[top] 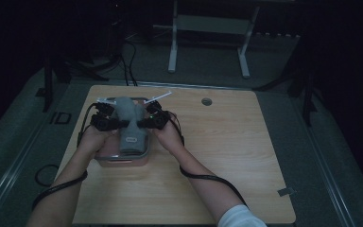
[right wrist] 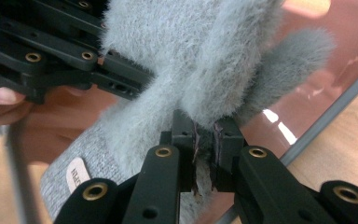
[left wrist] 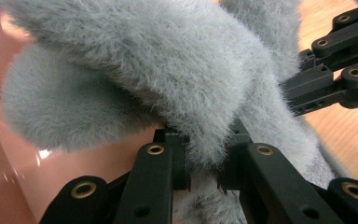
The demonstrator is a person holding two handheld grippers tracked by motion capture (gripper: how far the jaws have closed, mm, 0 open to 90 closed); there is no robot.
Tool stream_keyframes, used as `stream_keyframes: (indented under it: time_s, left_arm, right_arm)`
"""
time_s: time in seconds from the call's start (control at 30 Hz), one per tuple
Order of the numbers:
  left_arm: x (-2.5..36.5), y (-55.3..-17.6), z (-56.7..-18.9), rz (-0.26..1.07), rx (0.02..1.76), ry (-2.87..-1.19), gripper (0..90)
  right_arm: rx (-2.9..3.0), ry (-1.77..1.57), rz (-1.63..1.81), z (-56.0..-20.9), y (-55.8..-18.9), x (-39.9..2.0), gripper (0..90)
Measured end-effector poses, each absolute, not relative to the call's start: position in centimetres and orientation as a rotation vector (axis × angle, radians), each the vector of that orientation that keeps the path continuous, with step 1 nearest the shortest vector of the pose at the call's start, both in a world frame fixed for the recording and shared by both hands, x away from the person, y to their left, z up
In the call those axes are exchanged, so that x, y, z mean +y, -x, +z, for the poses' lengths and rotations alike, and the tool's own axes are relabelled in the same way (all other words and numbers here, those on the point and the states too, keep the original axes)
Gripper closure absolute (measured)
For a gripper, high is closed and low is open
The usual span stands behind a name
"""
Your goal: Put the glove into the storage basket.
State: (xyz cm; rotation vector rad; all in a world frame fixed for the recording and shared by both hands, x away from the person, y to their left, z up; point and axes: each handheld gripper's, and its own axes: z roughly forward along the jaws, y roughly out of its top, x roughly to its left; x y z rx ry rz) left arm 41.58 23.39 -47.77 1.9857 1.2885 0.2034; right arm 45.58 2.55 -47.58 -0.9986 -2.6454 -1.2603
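Left gripper (left wrist: 204, 175): fingers (left wrist: 175, 156) closed, pinching a fold of the grey fluffy sock (left wrist: 168, 70) between the pads. In the left gripper view the fabric bulges out above the pinch, and pile hangs down between the finger links.

Right gripper (right wrist: 205, 161): fingers (right wrist: 182, 140) closed likewise on the opposite edge of the same sock, with a tuft of grey pile caught between the pads. In this view a smoother knit part of the sock lies lower left, bearing a small pale label (right wrist: 78, 173).

The two grippers face each other across the sock. Each gripper's black linkage appears in the other's view, close against the fabric. In the high view the left gripper (top: 105, 122) and right gripper (top: 154, 119) sit on either side of the sock's narrow middle.

The sock is held over a pink container (top: 123, 161) with a clear rim. Whether its underside rests on the container cannot be told. The fluffy end points toward the far edge of the counter (top: 217, 142), the label end toward the near edge.

The container stands on the left half of the wooden counter, toward the far-left corner. The person's forearms enter from the near edge.
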Motion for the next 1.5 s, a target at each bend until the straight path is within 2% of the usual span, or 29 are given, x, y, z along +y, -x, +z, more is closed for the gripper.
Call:
stream_keyframes:
  time_s: [0.47,0.6,0.77,0.83,0.87,1.1,1.3,1.37,1.4,1.5]
  left_arm:
    - [22.8,-43.5,-50.2,0.174,1.415,-2.077,78.3]
    - [22.5,-43.8,-50.7,0.178,1.476,-2.108,75.6]
    - [22.1,-44.1,-51.2,0.258,1.573,-2.119,61.5]
    - [22.0,-44.1,-51.2,0.274,1.589,-2.098,59.5]
    - [22.1,-44.0,-51.2,0.287,1.598,-2.081,55.4]
    - [22.6,-43.1,-49.2,0.351,1.584,-1.978,35.9]
    - [23.2,-41.7,-47.9,0.382,1.494,-1.953,19.3]
    - [23.2,-41.7,-47.9,0.382,1.494,-1.953,18.0]
    - [23.1,-40.5,-47.5,0.463,1.442,-1.911,14.7]
    - [23.0,-39.4,-47.0,0.494,1.385,-1.878,13.8]
  right_arm:
    - [-2.809,1.129,-1.035,-49.8,-45.7,5.6,81.7]
    - [-2.866,1.148,-0.988,-50.0,-45.5,6.3,77.9]
    - [-2.912,1.111,-0.983,-49.5,-45.1,6.5,63.9]
    - [-2.919,1.078,-0.985,-49.0,-44.9,6.4,55.0]
    - [-2.919,1.077,-0.976,-48.8,-44.8,6.3,51.2]
    - [-2.89,1.023,-1.1,-47.0,-44.1,4.2,40.0]
    - [-2.803,1.026,-1.25,-45.1,-43.7,1.3,24.4]
    - [-2.792,1.005,-1.259,-44.9,-43.6,0.7,24.4]
    - [-2.753,1.01,-1.321,-44.5,-43.5,-0.5,18.0]
    - [-2.743,0.973,-1.377,-43.9,-43.0,-2.0,15.8]
